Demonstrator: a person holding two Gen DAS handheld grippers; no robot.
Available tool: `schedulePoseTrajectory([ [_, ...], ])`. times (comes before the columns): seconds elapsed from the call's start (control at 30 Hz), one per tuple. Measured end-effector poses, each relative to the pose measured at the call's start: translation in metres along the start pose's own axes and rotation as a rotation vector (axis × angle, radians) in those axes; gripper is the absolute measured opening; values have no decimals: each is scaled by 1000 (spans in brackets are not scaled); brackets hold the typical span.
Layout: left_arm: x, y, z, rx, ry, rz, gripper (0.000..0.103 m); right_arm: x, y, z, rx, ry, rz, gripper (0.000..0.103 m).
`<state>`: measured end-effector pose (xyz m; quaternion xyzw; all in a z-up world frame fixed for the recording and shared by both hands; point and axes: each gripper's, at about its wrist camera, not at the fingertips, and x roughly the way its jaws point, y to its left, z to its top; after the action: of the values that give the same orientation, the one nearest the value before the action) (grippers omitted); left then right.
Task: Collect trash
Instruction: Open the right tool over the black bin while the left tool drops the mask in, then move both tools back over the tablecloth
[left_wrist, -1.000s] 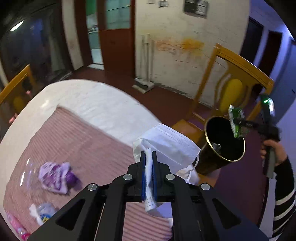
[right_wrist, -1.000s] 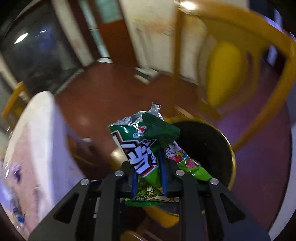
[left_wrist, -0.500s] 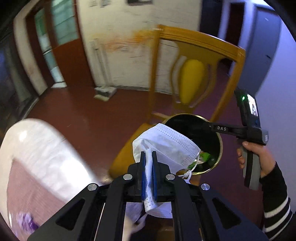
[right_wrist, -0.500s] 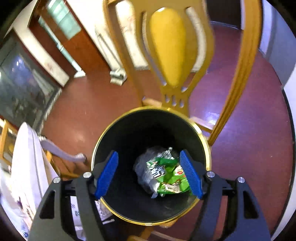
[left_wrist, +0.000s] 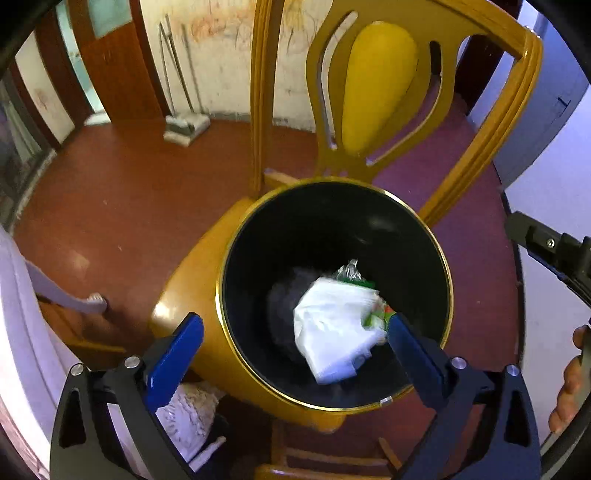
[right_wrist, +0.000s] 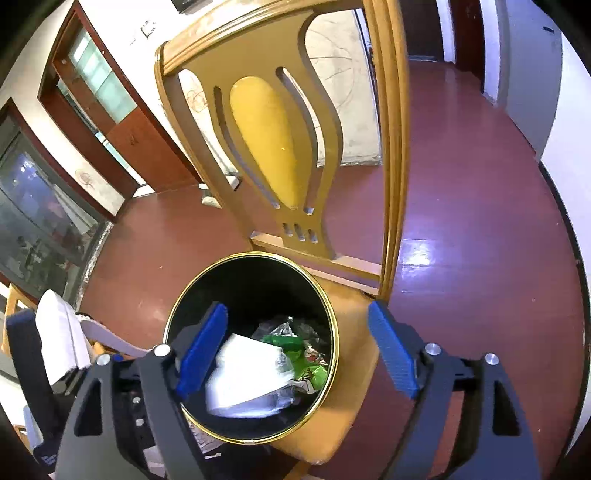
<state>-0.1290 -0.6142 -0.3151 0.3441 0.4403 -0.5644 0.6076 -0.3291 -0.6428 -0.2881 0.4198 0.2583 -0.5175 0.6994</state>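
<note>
Trash now inside bin (left_wrist: 334, 236), black with gold rim, seated on yellow chair (left_wrist: 380, 85) at frame centre in both wrist views. White face mask (left_wrist: 332, 328), blurred as if mid-fall, lying low in bin over green snack wrapper (left_wrist: 375, 317); same mask (right_wrist: 247, 373) and wrapper (right_wrist: 303, 358) visible lower centre of right view. Left gripper (left_wrist: 295, 350) above bin mouth, jaws flung wide, still opening, blue pads (left_wrist: 173, 354) at lower left and lower right of frame, nothing between them but falling mask well below. A second ago, mask pinched tight in those jaws over table edge; now released. Right gripper (right_wrist: 297, 350) likewise spread and opening, empty, wrapper already dropped half a second ago. Right hand (left_wrist: 569, 373) partly visible at right edge of left view. Meaning for task: two pieces delivered, both tongs free for next pickup. White table edge (left_wrist: 14, 295) at far left; remaining litter not visible now.
</note>
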Motion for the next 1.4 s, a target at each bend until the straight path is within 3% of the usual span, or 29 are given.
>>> schedulePoseTrajectory([
  [0.13, -3, 2, -1, -11, -7, -26, 97, 5, 5, 1, 13, 20, 17, 79],
  [0.53, -35, 10, -5, -1, -94, -12, 97, -8, 48, 0, -76, -3, 31, 81],
  [0.63, -50, 18, -11, 10, -144, 41, 97, -12, 65, -4, -118, -14, 32, 81],
  [0.77, -85, 44, -33, 8, -264, 185, 97, -20, 98, -15, -210, -36, 69, 81],
  [0.9, -139, 104, -82, -99, -384, 294, 97, -27, 147, -32, -301, -9, 183, 81],
  [1.13, -235, 197, -185, -345, -500, 420, 97, -51, 258, -79, -486, 54, 431, 81],
  [1.27, -300, 234, -249, -499, -578, 561, 97, -86, 329, -118, -633, 62, 588, 81],
  [1.4, -363, 251, -309, -629, -639, 754, 97, -133, 384, -157, -765, 34, 722, 82],
])
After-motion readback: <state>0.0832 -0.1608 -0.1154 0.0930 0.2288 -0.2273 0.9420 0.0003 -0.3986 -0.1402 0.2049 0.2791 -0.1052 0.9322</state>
